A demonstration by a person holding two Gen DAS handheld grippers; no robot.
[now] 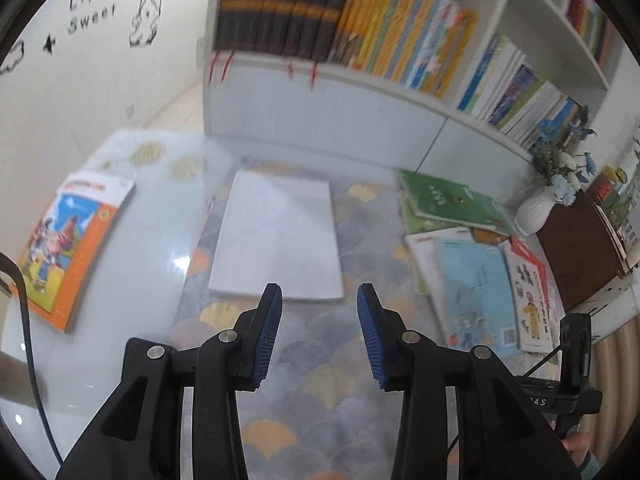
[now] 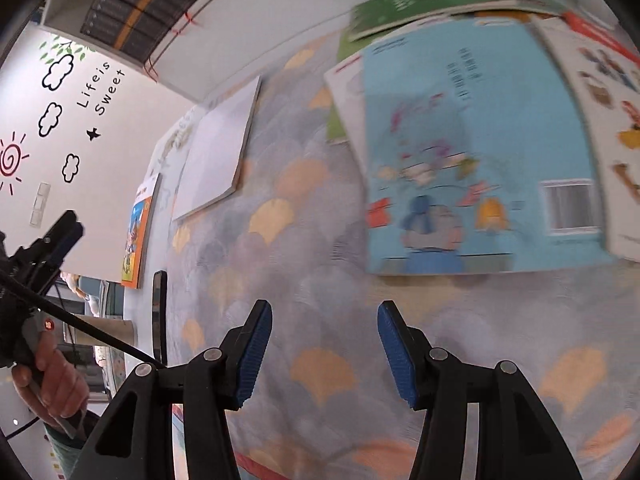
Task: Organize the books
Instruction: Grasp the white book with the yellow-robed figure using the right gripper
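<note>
the table (image 1: 132, 360), under a scallop-patterned cloth (image 1: 320, 380), has open room in front of both claws. a white-covered book (image 1: 280, 236) lies flat mid-table, an orange book (image 1: 68, 248) near the left edge, and a loose pile topped by a blue book (image 2: 472, 152) to the right. the left gripper (image 1: 320, 328) and right gripper (image 2: 325, 344) both stand partly open, empty, touching nothing.

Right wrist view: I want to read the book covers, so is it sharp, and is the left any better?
Right wrist view: the light blue book is smeared by motion blur, its text unreadable. Left wrist view: milder blur on the shelved books; glare spot on the glossy table; both bent by fisheye.
</note>
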